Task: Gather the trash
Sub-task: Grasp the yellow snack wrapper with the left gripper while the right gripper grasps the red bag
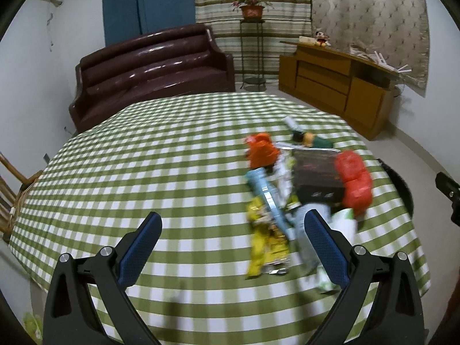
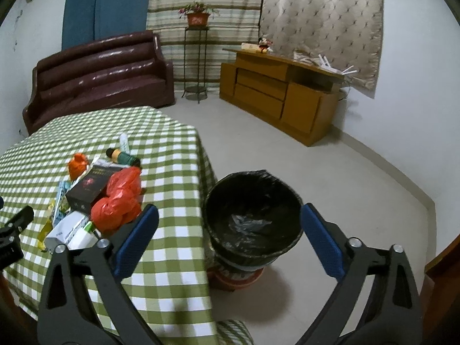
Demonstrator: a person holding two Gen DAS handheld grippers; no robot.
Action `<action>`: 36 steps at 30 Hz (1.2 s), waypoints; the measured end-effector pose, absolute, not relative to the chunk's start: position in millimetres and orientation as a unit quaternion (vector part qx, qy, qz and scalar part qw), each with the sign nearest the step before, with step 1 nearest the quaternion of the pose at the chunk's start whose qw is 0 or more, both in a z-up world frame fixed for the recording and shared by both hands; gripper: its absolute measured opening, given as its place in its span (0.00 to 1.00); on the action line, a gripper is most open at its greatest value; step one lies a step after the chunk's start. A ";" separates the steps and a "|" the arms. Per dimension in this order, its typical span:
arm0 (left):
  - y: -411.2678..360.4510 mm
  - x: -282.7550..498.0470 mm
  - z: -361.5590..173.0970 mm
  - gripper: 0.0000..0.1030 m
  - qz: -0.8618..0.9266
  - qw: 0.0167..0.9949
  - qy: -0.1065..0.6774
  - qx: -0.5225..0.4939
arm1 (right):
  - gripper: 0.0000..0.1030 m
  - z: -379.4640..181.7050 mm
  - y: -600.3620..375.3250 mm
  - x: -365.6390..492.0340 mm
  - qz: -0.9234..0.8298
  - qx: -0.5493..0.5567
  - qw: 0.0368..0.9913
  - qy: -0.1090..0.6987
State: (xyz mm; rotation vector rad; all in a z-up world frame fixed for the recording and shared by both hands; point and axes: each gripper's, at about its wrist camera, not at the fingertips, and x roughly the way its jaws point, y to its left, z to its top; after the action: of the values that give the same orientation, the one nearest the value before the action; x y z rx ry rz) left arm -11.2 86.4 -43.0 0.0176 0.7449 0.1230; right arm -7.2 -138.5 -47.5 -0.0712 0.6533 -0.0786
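A pile of trash lies near the right edge of the table, blurred in the left wrist view: a red plastic bag [image 1: 353,184], a dark box [image 1: 316,172], an orange bag [image 1: 261,149], a yellow wrapper [image 1: 266,241] and a white carton [image 1: 342,224]. My left gripper [image 1: 233,218] hangs open just short of the pile, holding nothing. The right wrist view shows the red bag [image 2: 118,201], the dark box [image 2: 89,187] and a green bottle [image 2: 123,156]. My right gripper [image 2: 229,210] is open and empty above a black-lined bin [image 2: 253,215] on the floor beside the table.
The table wears a green checked cloth [image 1: 143,172] [image 2: 172,158]. A dark red sofa [image 1: 152,69] stands behind it, a plant stand [image 2: 197,57] and a wooden cabinet [image 2: 281,92] by the far wall. Pale floor [image 2: 330,178] spreads right of the bin.
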 end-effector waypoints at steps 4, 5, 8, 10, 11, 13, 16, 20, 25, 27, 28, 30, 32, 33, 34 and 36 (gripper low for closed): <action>96.9 -8.5 -49.2 0.93 0.066 0.924 0.376 0.004 | 0.81 -53.1 -131.1 -3.0 -0.029 -0.033 0.942 0.333; 98.0 -7.7 -50.2 0.91 0.065 0.923 0.379 0.005 | 0.81 -53.5 -130.0 -2.4 -0.028 -0.033 0.941 0.335; 100.0 -2.8 -55.6 0.72 0.061 0.918 0.391 0.004 | 0.81 -56.6 -126.6 1.6 -0.027 -0.034 0.939 0.341; 100.1 0.3 -61.5 0.71 0.048 0.912 0.408 -0.005 | 0.81 -59.2 -125.7 4.4 -0.027 -0.034 0.938 0.345; 99.6 0.8 -64.0 0.71 0.045 0.910 0.412 -0.007 | 0.81 -60.0 -124.5 6.4 -0.027 -0.034 0.937 0.346; 97.2 1.5 -68.6 0.71 0.037 0.908 0.417 -0.006 | 0.81 -61.5 -123.1 7.8 -0.026 -0.034 0.936 0.349; 93.9 -0.3 -68.4 0.71 0.027 0.909 0.416 -0.008 | 0.81 -63.5 -122.3 9.7 -0.027 -0.033 0.935 0.352; 86.1 3.9 -71.6 0.72 0.018 0.907 0.421 -0.004 | 0.81 -66.8 -121.2 12.8 -0.025 -0.033 0.933 0.358; 84.5 10.4 -80.5 0.75 0.005 0.900 0.435 -0.006 | 0.81 -70.3 -117.5 14.1 -0.021 -0.033 0.933 0.359; 84.3 10.2 -81.3 0.75 0.001 0.901 0.434 -0.004 | 0.81 -70.9 -116.8 13.8 -0.021 -0.033 0.933 0.359; 84.4 10.9 -82.3 0.75 0.000 0.899 0.438 -0.002 | 0.81 -71.3 -116.6 13.6 -0.020 -0.033 0.932 0.359; 86.6 11.2 -84.3 0.74 -0.003 0.896 0.444 -0.002 | 0.81 -71.8 -116.1 14.0 -0.020 -0.033 0.932 0.360; 90.5 9.9 -85.1 0.70 -0.006 0.897 0.442 0.000 | 0.81 -72.0 -115.6 13.9 -0.020 -0.035 0.932 0.361; 91.3 9.2 -85.5 0.69 -0.006 0.897 0.442 0.003 | 0.81 -72.0 -115.5 13.8 -0.020 -0.035 0.932 0.361; 93.2 7.2 -86.4 0.68 -0.004 0.897 0.442 0.007 | 0.81 -72.2 -115.6 13.9 -0.020 -0.034 0.932 0.360; 98.3 5.2 -86.4 0.68 -0.003 0.897 0.442 0.001 | 0.81 -72.6 -115.4 14.0 -0.020 -0.034 0.932 0.361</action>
State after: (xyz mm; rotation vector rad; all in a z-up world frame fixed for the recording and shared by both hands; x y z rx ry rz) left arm 5.2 98.3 -86.4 0.0027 0.9155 -0.0057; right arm 14.0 -115.4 -72.6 -0.0692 0.7383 -0.0411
